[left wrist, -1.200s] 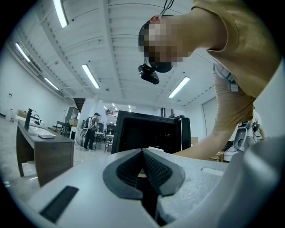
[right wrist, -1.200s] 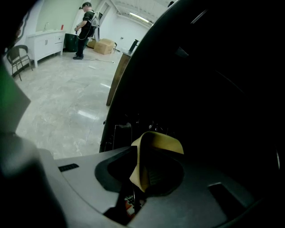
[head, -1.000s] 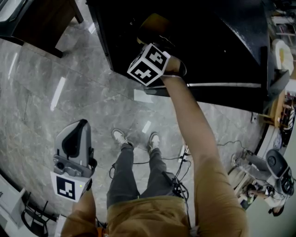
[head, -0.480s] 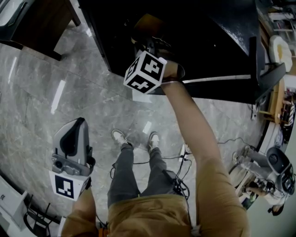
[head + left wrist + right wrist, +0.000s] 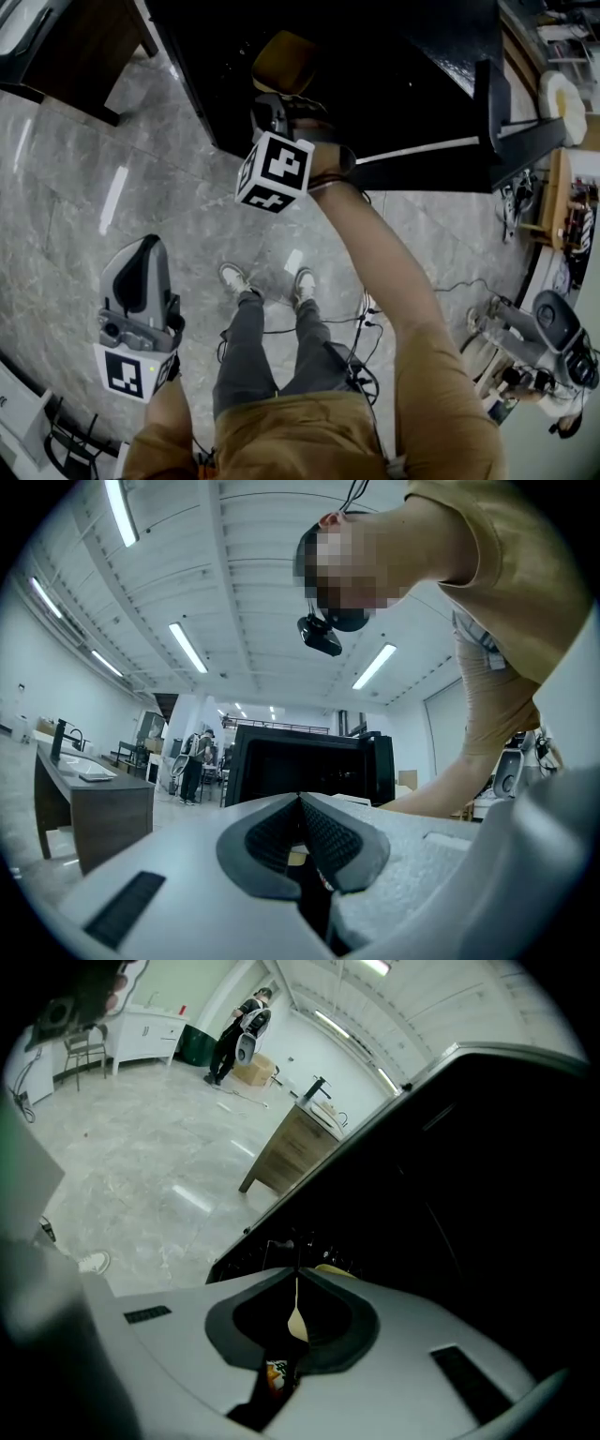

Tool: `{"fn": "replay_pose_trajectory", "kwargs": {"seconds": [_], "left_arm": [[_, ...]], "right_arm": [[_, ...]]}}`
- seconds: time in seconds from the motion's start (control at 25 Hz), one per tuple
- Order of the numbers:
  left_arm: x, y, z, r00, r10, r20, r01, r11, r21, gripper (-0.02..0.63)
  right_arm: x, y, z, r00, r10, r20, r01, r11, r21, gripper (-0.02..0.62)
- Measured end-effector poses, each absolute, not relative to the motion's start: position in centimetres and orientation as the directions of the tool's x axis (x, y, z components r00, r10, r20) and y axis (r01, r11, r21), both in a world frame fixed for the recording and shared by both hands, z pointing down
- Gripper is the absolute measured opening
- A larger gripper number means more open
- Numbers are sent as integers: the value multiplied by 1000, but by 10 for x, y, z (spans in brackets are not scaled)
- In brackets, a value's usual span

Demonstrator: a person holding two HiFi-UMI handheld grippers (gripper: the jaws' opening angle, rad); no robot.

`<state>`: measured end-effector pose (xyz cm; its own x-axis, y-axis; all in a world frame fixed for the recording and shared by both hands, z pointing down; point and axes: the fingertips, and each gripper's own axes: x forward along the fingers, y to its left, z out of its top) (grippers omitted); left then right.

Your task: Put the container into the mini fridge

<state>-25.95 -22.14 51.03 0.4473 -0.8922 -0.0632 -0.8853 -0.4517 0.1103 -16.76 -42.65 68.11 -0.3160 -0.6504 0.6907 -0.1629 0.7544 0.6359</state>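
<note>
**A:** Status on the container (image 5: 284, 61)?

**B:** Tan, pinched by a thin edge in the right gripper (image 5: 298, 1277), jaws closed onto it. The arm is stretched out. The container is up against the black mini fridge (image 5: 394, 84), whose door (image 5: 494, 98) is swung open. Can't tell whether it has crossed the opening; the interior is all dark.

**A:** What's left?

**B:** My read is that the carry is mostly done. It remains to set it down inside, let go and back out. Possibly the door after that.

**A:** Left gripper (image 5: 300, 801)?

**B:** Held low at the person's side, jaws together, nothing in them. Idle.

**A:** Ground and room?

**B:** Grey polished marble floor (image 5: 84, 206), with cables (image 5: 366, 323) near the feet. A wooden counter (image 5: 94, 808) stands left of the fridge. Large white hall with ceiling strip lights (image 5: 187, 647), and people (image 5: 194, 761) standing far back.
</note>
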Motion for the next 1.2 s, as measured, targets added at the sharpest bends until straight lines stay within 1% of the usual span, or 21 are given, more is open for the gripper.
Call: {"fn": "replay_pose_trajectory", "kwargs": {"seconds": [0.12, 0.24, 0.52, 0.64, 0.84, 1.2], "left_arm": [[-253, -222, 502, 446, -891, -88, -883, -454, 117, 3], [-247, -220, 499, 445, -891, -87, -884, -453, 114, 3], [-239, -211, 495, 436, -897, -71, -894, -440, 79, 3], [-234, -200, 485, 433, -898, -85, -894, -439, 85, 3], [-223, -191, 467, 437, -895, -88, -893, -444, 78, 3], [-212, -168, 440, 434, -898, -75, -897, -438, 55, 3]], "right_arm": [[-170, -412, 681, -329, -637, 697, -120, 760, 639, 5], [-168, -399, 679, -343, -625, 702, -88, 765, 638, 5], [-161, -382, 659, -361, -629, 688, -61, 753, 656, 5], [-156, -362, 649, -374, -622, 688, -44, 753, 656, 5], [-139, -345, 622, -381, -636, 671, -63, 742, 667, 5], [-133, -309, 588, -410, -633, 657, -56, 736, 675, 5]]}}
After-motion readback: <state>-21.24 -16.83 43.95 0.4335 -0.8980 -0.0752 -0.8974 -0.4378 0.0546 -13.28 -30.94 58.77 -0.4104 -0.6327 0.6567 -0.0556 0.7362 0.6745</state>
